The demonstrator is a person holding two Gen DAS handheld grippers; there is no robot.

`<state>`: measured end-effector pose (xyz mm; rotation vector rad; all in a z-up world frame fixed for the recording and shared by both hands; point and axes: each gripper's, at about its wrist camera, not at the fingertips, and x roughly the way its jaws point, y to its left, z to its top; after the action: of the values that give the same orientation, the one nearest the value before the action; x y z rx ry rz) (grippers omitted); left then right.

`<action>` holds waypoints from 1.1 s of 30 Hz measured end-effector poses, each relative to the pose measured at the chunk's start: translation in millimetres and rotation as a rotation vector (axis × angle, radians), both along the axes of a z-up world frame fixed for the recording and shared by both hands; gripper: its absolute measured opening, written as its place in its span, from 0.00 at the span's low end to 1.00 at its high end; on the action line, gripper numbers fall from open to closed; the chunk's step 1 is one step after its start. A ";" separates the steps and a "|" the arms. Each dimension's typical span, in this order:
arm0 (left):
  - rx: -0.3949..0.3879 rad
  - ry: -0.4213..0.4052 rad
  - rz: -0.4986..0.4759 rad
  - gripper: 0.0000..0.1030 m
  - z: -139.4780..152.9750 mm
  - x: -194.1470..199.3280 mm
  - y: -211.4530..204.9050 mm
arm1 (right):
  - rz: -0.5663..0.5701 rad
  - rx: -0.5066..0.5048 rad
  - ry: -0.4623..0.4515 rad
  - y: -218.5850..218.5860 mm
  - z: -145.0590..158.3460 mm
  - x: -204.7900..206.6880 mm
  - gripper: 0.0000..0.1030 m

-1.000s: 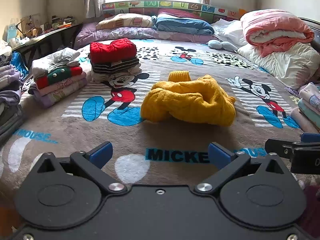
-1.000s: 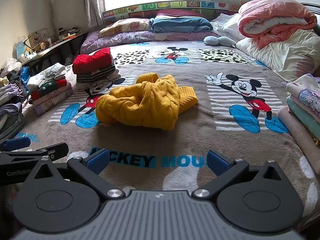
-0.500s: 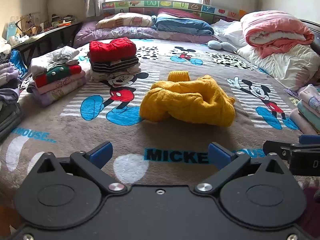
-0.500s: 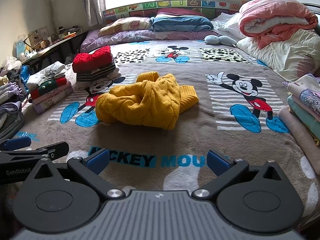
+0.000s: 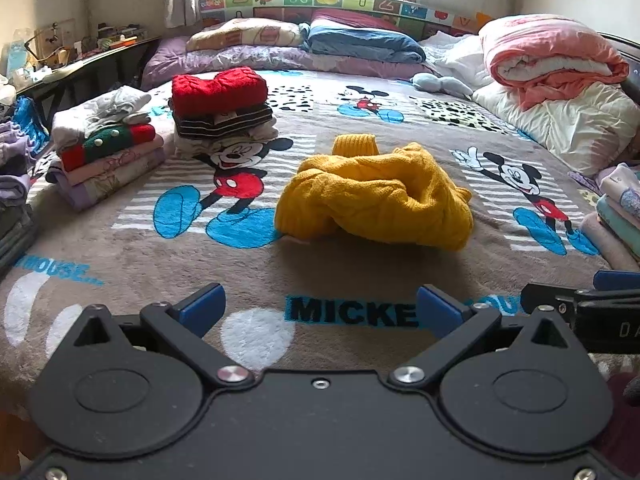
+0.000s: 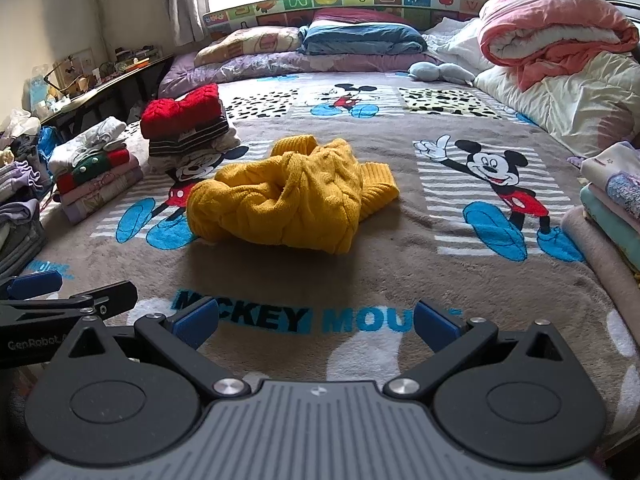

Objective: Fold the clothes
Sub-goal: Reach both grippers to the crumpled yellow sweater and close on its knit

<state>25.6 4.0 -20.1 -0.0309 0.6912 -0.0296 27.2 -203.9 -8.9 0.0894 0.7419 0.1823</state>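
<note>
A crumpled yellow knit sweater (image 5: 372,196) (image 6: 288,200) lies in a heap in the middle of the Mickey Mouse bedspread (image 5: 160,256) (image 6: 420,256). My left gripper (image 5: 320,310) hovers over the bed's near edge, well short of the sweater, open with nothing between its blue pads. My right gripper (image 6: 316,322) is held the same way, open and empty, a little to the right of the left one. Each view catches the other gripper's finger at its side edge.
Folded stacks sit at the left: a red sweater on striped clothes (image 5: 220,108) and a pile with a green and red garment (image 5: 104,152). More folded clothes (image 6: 612,208) lie at the right edge. Pillows and a pink quilt (image 5: 552,56) fill the head of the bed.
Both grippers have edged slightly forward toward the sweater; the view barely shifts. The sweater and the piles have not moved.
</note>
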 end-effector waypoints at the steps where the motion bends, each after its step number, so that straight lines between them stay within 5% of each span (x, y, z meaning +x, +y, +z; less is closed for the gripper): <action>1: -0.003 0.002 -0.002 1.00 -0.8 2.3 0.3 | 0.001 -0.002 0.003 0.3 -0.8 1.9 1.00; 10: -0.054 0.038 -0.039 1.00 -8.5 33.4 13.4 | 0.051 0.117 0.023 -10.8 -13.5 25.1 1.00; 20: -0.095 -0.009 -0.145 1.00 -16.8 89.9 33.5 | 0.141 0.114 -0.039 -16.8 -17.2 72.6 1.00; 25: -0.155 0.073 -0.193 1.00 -20.0 129.1 42.6 | 0.178 0.145 -0.081 -32.1 -19.1 105.9 1.00; 33: -0.191 0.058 -0.280 1.00 -11.8 189.7 49.3 | 0.245 0.234 -0.003 -59.0 -24.9 174.7 1.00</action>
<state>215.4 53.3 -31.9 -0.1184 0.7449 -0.3644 201.9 -262.9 -33.8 0.2211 0.7253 0.5032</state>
